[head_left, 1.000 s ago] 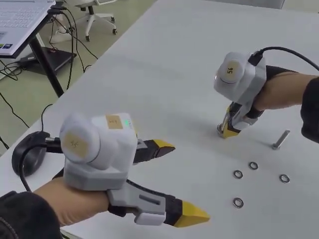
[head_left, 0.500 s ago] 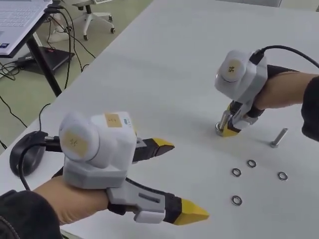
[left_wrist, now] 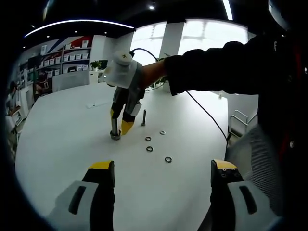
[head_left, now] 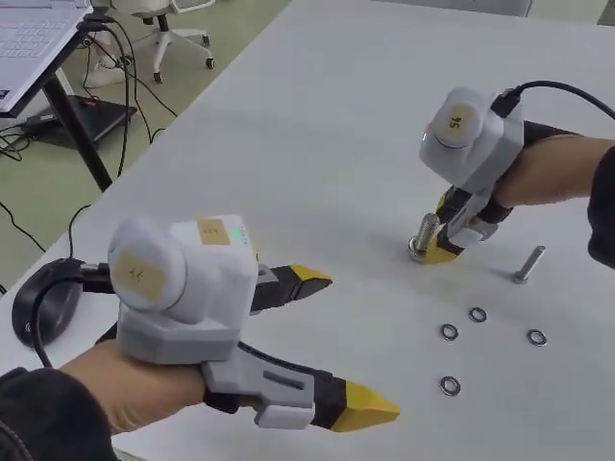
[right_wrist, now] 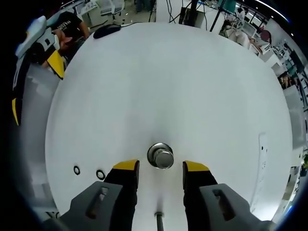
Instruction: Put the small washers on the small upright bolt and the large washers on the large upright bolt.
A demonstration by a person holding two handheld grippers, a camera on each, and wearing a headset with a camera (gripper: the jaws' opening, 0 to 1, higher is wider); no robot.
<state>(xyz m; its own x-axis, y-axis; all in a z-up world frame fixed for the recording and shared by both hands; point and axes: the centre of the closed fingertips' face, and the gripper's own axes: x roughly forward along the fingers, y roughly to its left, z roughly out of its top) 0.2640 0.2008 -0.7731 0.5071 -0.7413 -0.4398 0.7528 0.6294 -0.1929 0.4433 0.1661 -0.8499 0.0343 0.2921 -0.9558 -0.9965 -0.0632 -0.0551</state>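
Right gripper [right_wrist: 161, 168] is bracketing the large upright steel bolt [right_wrist: 160, 156], jaws parted, not pinching, likely to seat it upright. Left gripper [head_left: 348, 346] is idling, spread. Four small steel ring washers [head_left: 449, 331] are lying loose beside the slim steel bolt [head_left: 528, 264].

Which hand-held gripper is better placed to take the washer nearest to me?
Probably left. The left hand-held gripper is open and free, one tip near that washer. The right hand-held gripper stands open at the large bolt.
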